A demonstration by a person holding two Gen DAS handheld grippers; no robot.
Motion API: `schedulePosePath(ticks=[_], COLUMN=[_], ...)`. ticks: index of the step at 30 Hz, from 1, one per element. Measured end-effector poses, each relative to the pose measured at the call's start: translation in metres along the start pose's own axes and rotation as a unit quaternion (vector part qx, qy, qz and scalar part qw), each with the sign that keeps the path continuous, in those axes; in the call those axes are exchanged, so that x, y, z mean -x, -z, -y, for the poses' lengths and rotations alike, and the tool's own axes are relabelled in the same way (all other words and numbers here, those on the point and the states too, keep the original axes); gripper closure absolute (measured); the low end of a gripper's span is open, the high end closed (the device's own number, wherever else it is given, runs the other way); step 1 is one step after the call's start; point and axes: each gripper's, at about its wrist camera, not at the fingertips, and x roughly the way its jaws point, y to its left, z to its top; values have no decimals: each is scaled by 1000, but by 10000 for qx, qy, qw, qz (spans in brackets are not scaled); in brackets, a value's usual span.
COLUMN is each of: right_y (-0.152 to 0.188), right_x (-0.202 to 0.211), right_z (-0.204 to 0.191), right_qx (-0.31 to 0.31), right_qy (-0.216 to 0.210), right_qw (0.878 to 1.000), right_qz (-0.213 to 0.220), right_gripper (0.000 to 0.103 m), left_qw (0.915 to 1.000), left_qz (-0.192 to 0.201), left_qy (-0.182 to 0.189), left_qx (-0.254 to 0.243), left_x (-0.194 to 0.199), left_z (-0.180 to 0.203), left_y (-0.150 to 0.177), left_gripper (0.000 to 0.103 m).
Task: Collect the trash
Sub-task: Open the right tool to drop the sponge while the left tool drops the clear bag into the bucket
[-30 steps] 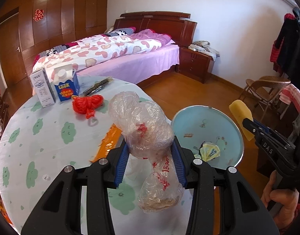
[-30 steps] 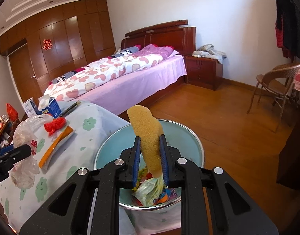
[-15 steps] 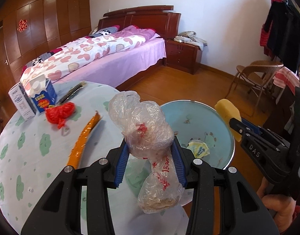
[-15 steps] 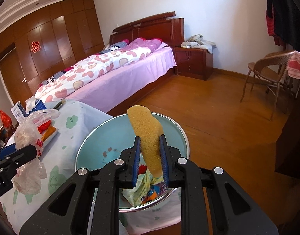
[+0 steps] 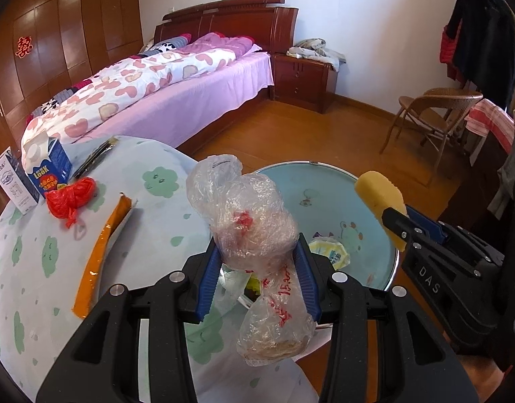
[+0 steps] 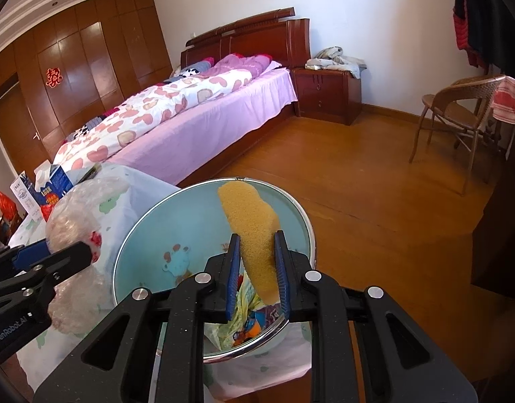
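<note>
My left gripper (image 5: 259,270) is shut on a crumpled clear plastic bag (image 5: 254,231) with red print, held at the near left rim of the light blue trash bin (image 5: 328,181). The bag (image 6: 73,225) and left gripper (image 6: 61,257) show at the left of the right wrist view. My right gripper (image 6: 257,270) is shut on a yellow sponge (image 6: 254,228), held upright over the bin (image 6: 177,221), which has wrappers (image 6: 244,322) inside. From the left wrist view, the sponge (image 5: 378,194) and right gripper (image 5: 396,221) hang over the bin's right rim.
On the round table (image 5: 39,268) with a cloud-print cloth lie an orange wrapper (image 5: 99,255), a red plastic bag (image 5: 69,198), a blue carton (image 5: 47,168) and a white box (image 5: 12,184). A bed (image 5: 177,80), nightstand (image 5: 304,80) and wicker chair (image 5: 435,107) stand beyond on wooden floor.
My left gripper has carried the plastic bag rightward off the table toward the bin. The right gripper with the sponge has come slightly lower over the bin.
</note>
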Motion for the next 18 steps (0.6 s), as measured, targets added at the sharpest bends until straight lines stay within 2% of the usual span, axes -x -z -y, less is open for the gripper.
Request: schedulePosePath(ticks=[11, 15, 18], right_y=[0, 0, 0], right_x=[-6, -8, -9], right_z=[4, 5, 6], right_qx=[-76, -98, -123], right_qy=[-30, -35, -41], right_qw=[9999, 9999, 9999], right_qz=[-84, -101, -109], right_gripper=[82, 82, 82], left_qw=[9998, 9997, 9997], left_qz=[-186, -205, -176], left_qy=[-64, -127, -175], left_qx=[-39, 30, 74], left_x=[-25, -26, -24], left_z=[9, 5, 1], left_y=[-3, -3, -2], left_gripper=[58, 45, 40])
